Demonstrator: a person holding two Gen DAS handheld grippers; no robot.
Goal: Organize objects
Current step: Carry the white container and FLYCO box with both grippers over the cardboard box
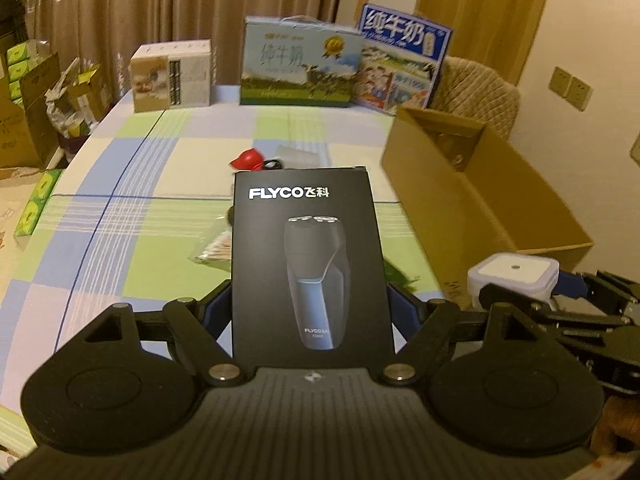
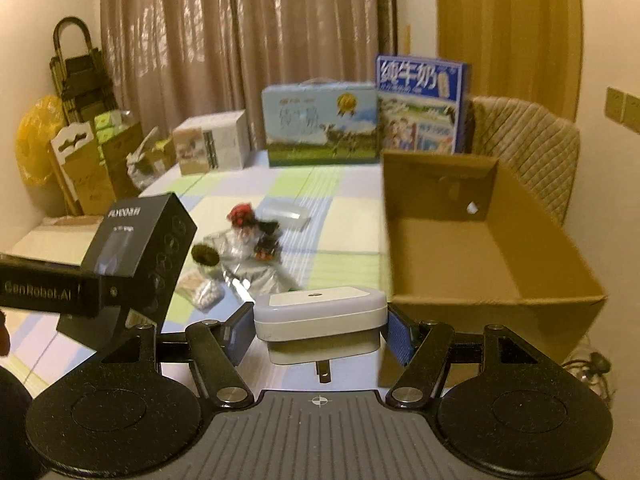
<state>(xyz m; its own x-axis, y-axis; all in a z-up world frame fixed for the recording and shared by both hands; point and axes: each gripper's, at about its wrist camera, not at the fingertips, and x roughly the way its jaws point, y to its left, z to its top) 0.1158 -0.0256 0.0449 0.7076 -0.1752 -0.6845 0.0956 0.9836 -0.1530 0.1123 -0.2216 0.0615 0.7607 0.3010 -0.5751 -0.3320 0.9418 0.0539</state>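
The left tongs are clamped on a tall black cardboard box with a picture of a shaver and white letters on its front. The box stands up between the two blue pads, and the pads press on its sides. It is held up above the table with the checked cloth of green, blue and cream squares.

The right tongs are clamped on a small white square plastic plug with metal prongs under it. The blue pads squeeze its two sides. The plug is up in the air too, just beside the left tongs.

Ahead of the right tongs and a little to the right stands a big open brown cardboard box. The part of its inside that shows looks bare, with only its brown floor and walls to see. One small hole shows in its far wall.

On the cloth in front of both tongs lies a little pile of things: a red and black toy, a clear plastic tub, a bag of cotton swabs and some shiny plastic wrap.

Far ahead, at the back edge of the table, stand three closed boxes: a white and brown carton, a light blue milk carton with a handle and a dark blue milk carton.
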